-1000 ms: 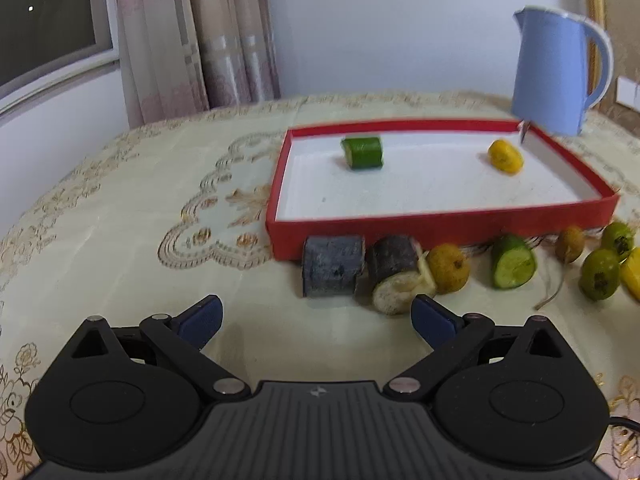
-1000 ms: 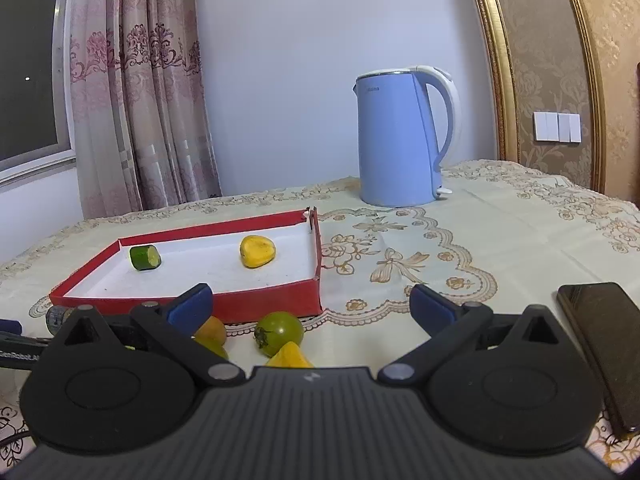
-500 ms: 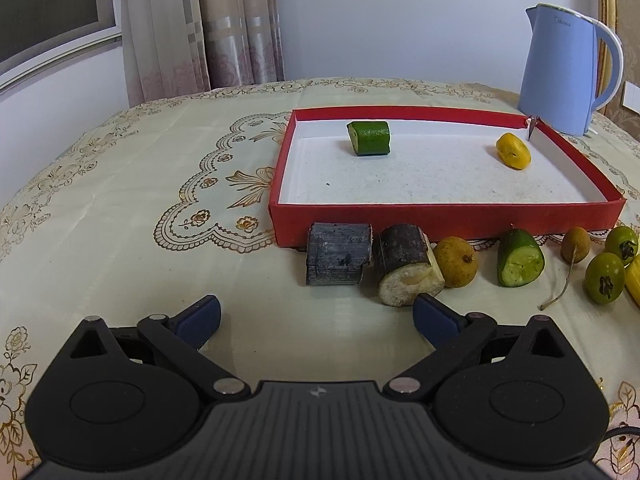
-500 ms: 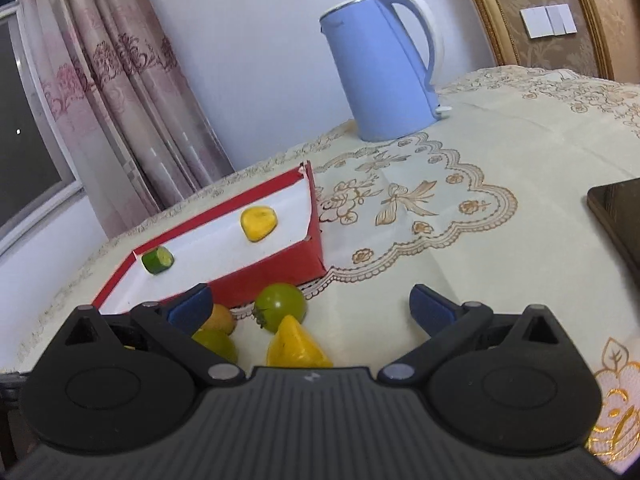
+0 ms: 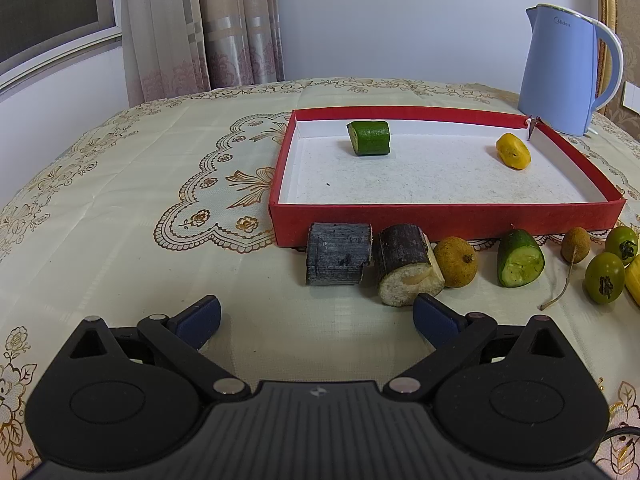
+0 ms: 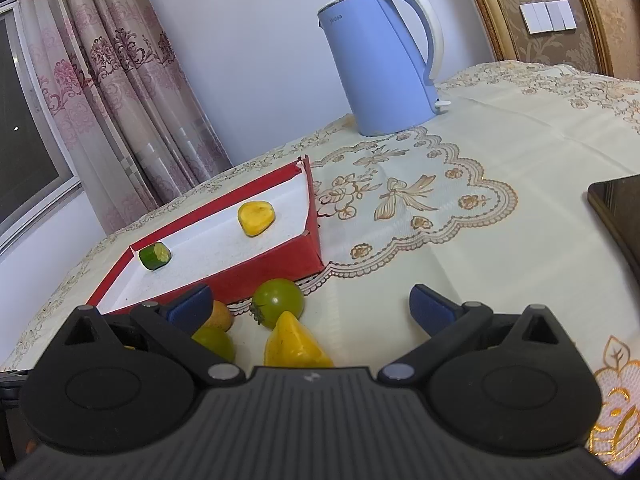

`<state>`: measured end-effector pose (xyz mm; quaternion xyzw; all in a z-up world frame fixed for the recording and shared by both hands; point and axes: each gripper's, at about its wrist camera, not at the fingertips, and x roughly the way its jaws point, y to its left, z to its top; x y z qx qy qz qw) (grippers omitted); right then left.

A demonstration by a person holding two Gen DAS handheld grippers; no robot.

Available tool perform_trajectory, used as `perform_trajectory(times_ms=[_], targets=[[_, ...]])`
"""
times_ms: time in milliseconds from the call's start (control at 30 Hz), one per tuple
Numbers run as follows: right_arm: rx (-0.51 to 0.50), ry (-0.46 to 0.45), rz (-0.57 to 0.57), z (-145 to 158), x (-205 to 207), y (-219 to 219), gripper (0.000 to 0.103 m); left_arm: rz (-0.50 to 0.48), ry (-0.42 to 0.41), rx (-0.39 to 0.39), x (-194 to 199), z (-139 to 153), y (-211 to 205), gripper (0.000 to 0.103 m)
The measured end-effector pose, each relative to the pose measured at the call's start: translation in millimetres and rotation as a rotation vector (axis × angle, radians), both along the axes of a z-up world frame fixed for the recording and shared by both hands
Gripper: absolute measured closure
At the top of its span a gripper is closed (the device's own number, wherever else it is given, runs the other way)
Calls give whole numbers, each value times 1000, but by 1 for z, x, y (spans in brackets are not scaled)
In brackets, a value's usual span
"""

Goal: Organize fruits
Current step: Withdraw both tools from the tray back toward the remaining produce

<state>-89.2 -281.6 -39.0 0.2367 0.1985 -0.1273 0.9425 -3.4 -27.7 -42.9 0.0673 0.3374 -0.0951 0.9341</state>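
You're working in a home, most likely a dining or living room: the table wears a cream tablecloth (image 5: 120, 200) with gold floral embroidery, and a blue electric kettle (image 5: 560, 76) stands on it at your 1 o'clock. At 11 o'clock, pink patterned curtains (image 6: 120, 80) hang beside a dark window (image 5: 48, 8), and at 2 o'clock from your right hand a wall switch panel (image 6: 548, 18) sits on damask wallpaper behind a gilt frame (image 6: 484, 12).
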Motion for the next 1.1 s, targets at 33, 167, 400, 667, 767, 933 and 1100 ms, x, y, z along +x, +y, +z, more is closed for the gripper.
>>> perform_trajectory(times_ms=[33,167,400,667,767,933,1100], targets=[[2,-4,-4,0,-1,0,0,0,0,0,0,0,0,0],[2,-44,4,1,-9,-4,0,0,1,0,0,0,0,0],[-116,62,-3,8,-11,3,0,0,1,6,0,1,-1,0],[-245,1,60,15,-19,22,0,-14,-17,-23,-2,5,3,0],[-237,25,48,14,-16,21,0,-19,-27,-41,-3,7,3,0],[-238,31,31,14,-16,20,0,-60,-48,-40,-7,10,-9,1],[-236,41,19,13,-15,18,0,-88,-27,-29,-4,8,-21,32]])
